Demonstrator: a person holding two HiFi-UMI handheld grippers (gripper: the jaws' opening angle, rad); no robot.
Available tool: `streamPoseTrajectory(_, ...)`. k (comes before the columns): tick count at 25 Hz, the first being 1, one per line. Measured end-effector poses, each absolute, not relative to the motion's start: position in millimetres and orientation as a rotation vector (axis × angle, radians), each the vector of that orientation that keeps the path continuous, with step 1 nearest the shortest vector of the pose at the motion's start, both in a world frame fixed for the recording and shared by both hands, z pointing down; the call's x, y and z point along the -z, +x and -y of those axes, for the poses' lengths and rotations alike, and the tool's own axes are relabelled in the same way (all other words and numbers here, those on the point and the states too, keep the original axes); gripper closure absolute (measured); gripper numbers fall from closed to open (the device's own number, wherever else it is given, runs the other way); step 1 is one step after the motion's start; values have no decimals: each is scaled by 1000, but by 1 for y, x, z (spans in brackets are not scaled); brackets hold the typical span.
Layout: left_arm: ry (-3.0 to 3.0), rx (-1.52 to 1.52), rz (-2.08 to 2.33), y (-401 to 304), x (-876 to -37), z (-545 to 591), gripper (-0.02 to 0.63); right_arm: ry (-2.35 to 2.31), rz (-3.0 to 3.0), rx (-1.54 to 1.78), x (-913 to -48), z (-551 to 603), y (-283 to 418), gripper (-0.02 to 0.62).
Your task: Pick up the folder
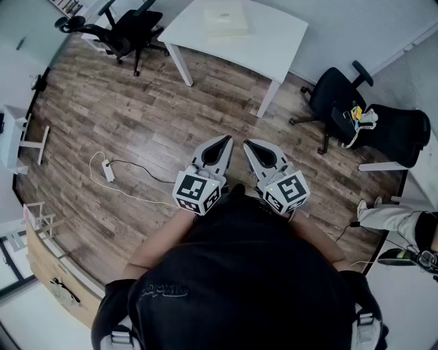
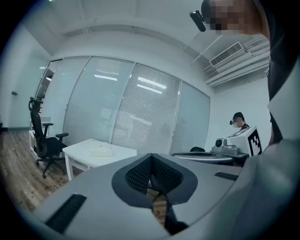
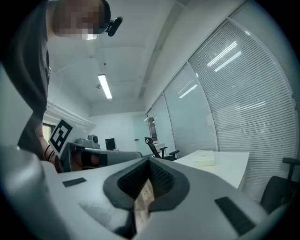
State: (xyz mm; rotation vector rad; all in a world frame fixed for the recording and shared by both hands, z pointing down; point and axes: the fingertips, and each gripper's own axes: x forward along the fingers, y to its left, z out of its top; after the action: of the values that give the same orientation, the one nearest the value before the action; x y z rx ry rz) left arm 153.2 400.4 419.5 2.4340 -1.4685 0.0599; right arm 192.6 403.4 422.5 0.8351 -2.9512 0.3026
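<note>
A pale, flat folder [image 1: 226,19] lies on the white table [image 1: 274,41] at the far side of the room. It also shows small as the folder [image 2: 101,152] in the left gripper view and the folder [image 3: 205,158] in the right gripper view. My left gripper [image 1: 225,142] and right gripper [image 1: 248,145] are held side by side in front of my chest, well short of the table. Both are shut with nothing between the jaws. Each points roughly level toward the table.
Black office chairs stand at the table's left [image 1: 126,31] and right [image 1: 339,99]. A white power strip with cable [image 1: 108,171] lies on the wooden floor. Another person's leg [image 1: 390,217] shows at the right edge. A wooden cabinet [image 1: 51,270] runs along the left wall.
</note>
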Motion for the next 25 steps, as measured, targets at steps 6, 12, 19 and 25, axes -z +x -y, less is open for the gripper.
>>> streamPoseTrajectory(6, 2425, -48, 1468, 142, -420, -404, 594, 835, 2943, -293, -423, -407, 184, 574)
streamPoseTrajectory(12, 2421, -39, 1462, 135, -424, -392, 594, 836, 2948, -277, -424, -398, 176, 574)
streamPoseTrajectory(19, 2420, -39, 1449, 115, -426, -373, 594, 875, 2919, -293, -427, -378, 159, 574)
streamPoseTrajectory(25, 2422, -47, 1429, 85, -432, -345, 594, 869, 2906, -314, -435, -352, 128, 574)
